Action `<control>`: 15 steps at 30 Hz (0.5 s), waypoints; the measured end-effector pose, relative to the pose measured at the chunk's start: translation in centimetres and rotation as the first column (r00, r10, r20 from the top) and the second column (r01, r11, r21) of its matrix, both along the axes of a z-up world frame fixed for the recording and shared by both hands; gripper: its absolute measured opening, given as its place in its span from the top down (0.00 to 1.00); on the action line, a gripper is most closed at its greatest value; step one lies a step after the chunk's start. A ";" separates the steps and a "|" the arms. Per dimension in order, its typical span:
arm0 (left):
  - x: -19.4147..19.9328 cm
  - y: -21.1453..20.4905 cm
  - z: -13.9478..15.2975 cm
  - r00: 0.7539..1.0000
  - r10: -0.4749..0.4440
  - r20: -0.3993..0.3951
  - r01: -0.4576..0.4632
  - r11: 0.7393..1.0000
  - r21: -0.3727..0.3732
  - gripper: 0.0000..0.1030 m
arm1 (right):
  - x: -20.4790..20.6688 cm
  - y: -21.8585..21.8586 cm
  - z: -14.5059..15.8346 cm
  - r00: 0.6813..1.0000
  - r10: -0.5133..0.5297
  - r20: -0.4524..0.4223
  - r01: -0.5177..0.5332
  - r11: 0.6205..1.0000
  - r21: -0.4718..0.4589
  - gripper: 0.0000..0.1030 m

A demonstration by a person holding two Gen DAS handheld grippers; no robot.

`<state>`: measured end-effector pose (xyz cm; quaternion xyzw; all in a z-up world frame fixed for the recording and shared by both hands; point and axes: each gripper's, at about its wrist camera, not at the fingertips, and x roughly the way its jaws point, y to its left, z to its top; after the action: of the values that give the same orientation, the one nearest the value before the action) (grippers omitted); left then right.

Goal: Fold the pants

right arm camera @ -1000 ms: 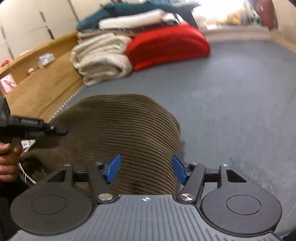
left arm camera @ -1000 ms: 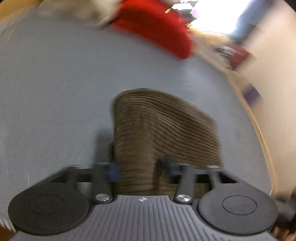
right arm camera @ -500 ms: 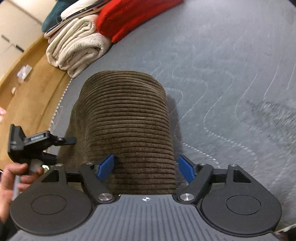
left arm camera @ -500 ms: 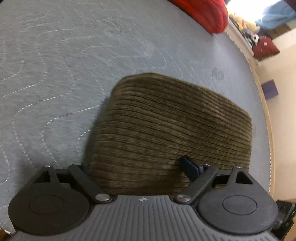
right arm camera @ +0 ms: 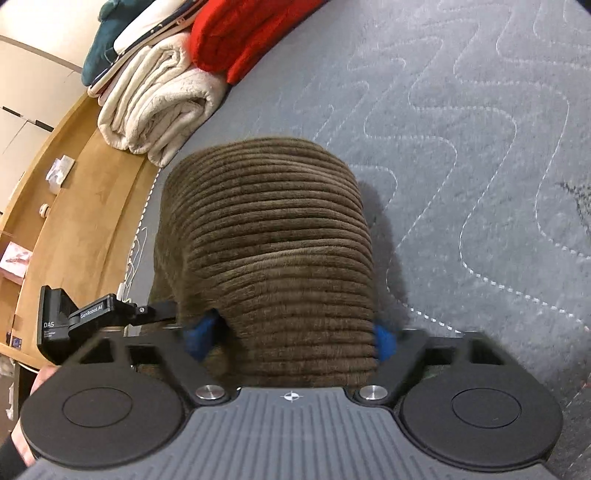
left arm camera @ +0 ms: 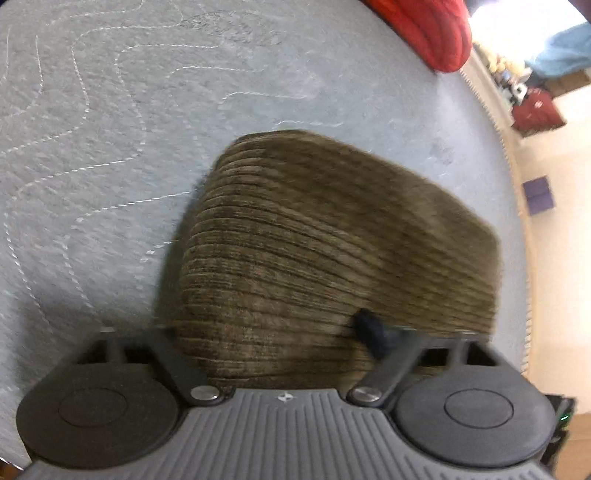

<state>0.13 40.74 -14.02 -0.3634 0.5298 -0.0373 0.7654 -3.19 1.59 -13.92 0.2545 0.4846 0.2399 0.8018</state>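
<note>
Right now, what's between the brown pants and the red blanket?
Just bare grey quilted mattress. The right wrist view shows nothing lying between the brown corduroy pants and the red blanket.

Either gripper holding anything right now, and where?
Both grippers, right and left, have just been closing on the near edge of the folded brown corduroy pants.

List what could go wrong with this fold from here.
1. The right gripper has just been closing on a thick bundle of the brown corduroy pants; so many layers could slip apart.
2. The left gripper, also just closing, has the pants between its fingers, but one finger is hidden, so its hold may be uneven.
3. The pants lie near the edge of the grey quilt, so a tug could drag them off.
</note>
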 end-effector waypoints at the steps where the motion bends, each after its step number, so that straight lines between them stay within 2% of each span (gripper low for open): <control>1: -0.1 -0.2 0.5 1.000 0.006 0.009 -0.005 1.000 -0.002 0.41 | 0.1 -0.1 0.2 1.000 -0.003 0.002 0.003 1.000 0.001 0.51; 3: 0.1 -1.1 2.3 1.000 -0.002 0.027 0.001 1.000 0.030 0.56 | 0.2 -0.8 1.1 1.000 -0.015 0.004 0.015 0.999 0.035 0.59; 5: 0.7 -2.3 3.8 0.997 -0.016 0.070 0.015 1.000 0.004 0.61 | 0.3 -1.6 2.9 0.999 -0.016 0.052 0.014 0.999 0.036 0.61; 9: 2.7 -6.6 6.4 0.983 -0.066 0.172 0.078 0.995 -0.067 0.63 | 1.1 -5.9 7.3 0.985 -0.100 0.140 0.096 0.995 0.031 0.61; 11: 3.6 -9.0 7.0 0.975 -0.080 0.209 0.103 0.990 -0.102 0.62 | 1.6 -8.4 9.6 0.979 -0.096 0.182 0.096 0.995 0.008 0.61; 15: 4.5 -15.0 8.9 0.933 -0.168 0.318 0.203 0.976 -0.082 0.61 | 2.1 -13.7 13.9 0.959 -0.063 0.276 0.081 0.995 -0.055 0.61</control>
<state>4.64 25.70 -5.13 -0.3443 0.4323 -0.1959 0.8100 -1.05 -12.08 -0.03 0.2100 0.3670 0.2274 0.8772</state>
